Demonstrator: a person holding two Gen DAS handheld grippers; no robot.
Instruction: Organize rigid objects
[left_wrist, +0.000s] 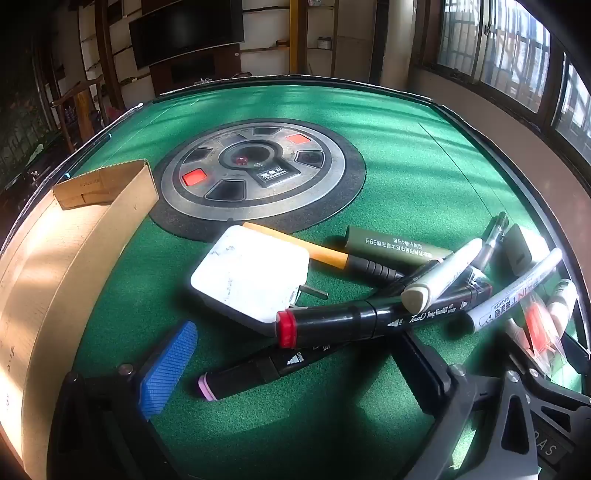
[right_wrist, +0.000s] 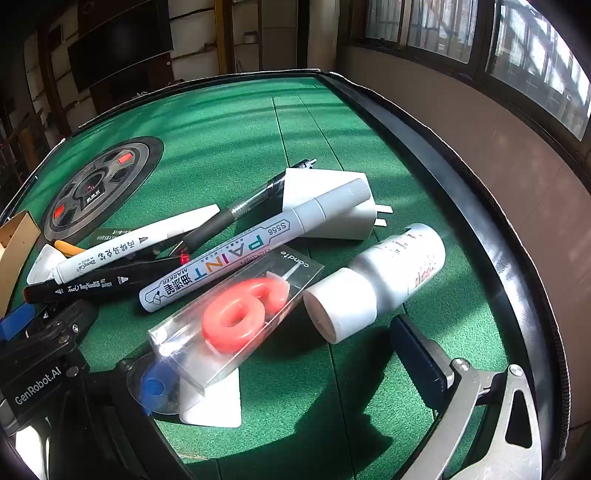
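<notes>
A pile of rigid items lies on the green felt table (left_wrist: 406, 155). My left gripper (left_wrist: 295, 373) is open low over the felt, and a black marker with a purple end (left_wrist: 258, 369) lies between its fingers, untouched. Beyond it are a white charger (left_wrist: 251, 273), a red-capped black marker (left_wrist: 369, 317) and an orange-handled pen (left_wrist: 314, 251). My right gripper (right_wrist: 288, 369) is open too. A clear box with a pink number candle (right_wrist: 236, 314) lies over its left finger, and a white bottle (right_wrist: 376, 284) lies near its right finger. A paint marker (right_wrist: 251, 251) rests behind them.
An open cardboard box (left_wrist: 74, 240) stands at the left edge. The round dice panel (left_wrist: 258, 173) sits in the table's middle. An olive box (left_wrist: 395, 243), a second white charger (right_wrist: 332, 206) and a clear pen (right_wrist: 258, 199) lie in the pile. The raised black rim (right_wrist: 480, 221) runs along the right.
</notes>
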